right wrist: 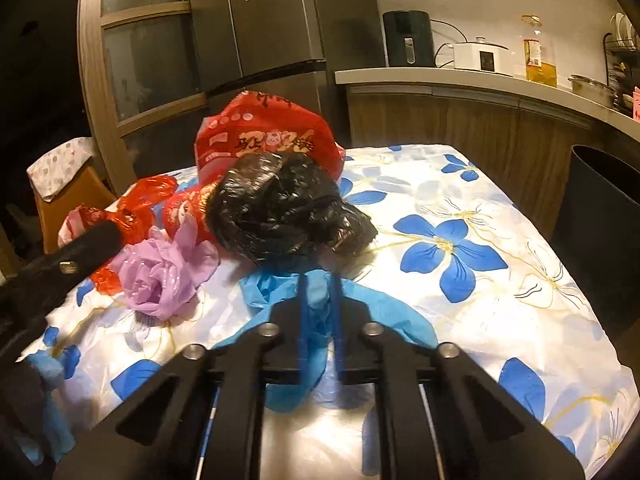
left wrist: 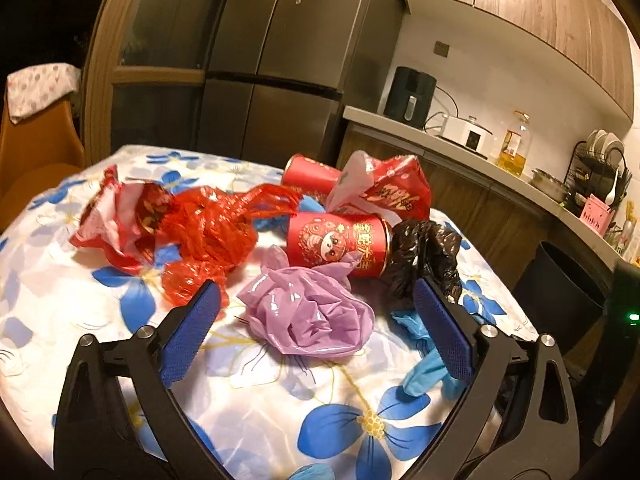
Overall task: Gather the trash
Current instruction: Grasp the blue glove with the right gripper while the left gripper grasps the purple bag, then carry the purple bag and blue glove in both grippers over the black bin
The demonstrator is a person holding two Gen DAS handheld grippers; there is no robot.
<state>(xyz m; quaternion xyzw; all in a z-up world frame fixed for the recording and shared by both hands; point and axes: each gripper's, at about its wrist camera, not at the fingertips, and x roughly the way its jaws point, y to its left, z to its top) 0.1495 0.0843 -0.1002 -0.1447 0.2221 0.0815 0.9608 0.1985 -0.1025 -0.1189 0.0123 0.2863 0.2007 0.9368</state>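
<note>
Tablecloth (right wrist: 460, 208) is satiny cloth, glossy, blue flower print. Trash is mostly thin crinkled plastic film: glossy lilac bag (left wrist: 308, 316), red bag (left wrist: 212, 232), shiny black bag (right wrist: 276, 208), duller blue film (right wrist: 316, 300); red can (left wrist: 340, 244) looks smooth, printed. Gripper pads (left wrist: 192, 336) are blue with fine rough texture on matt black plastic arms; wood-grain cabinets (left wrist: 520, 4), brushed dark metal fridge (left wrist: 280, 40).

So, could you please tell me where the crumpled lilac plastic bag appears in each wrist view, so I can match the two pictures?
Left wrist view: the lilac plastic bag lies at centre, between the open jaws of the left gripper.
Right wrist view: it sits at left of centre, left of the black plastic bag.
Shared landmark: that black plastic bag, right of the lilac one in both views.
</note>
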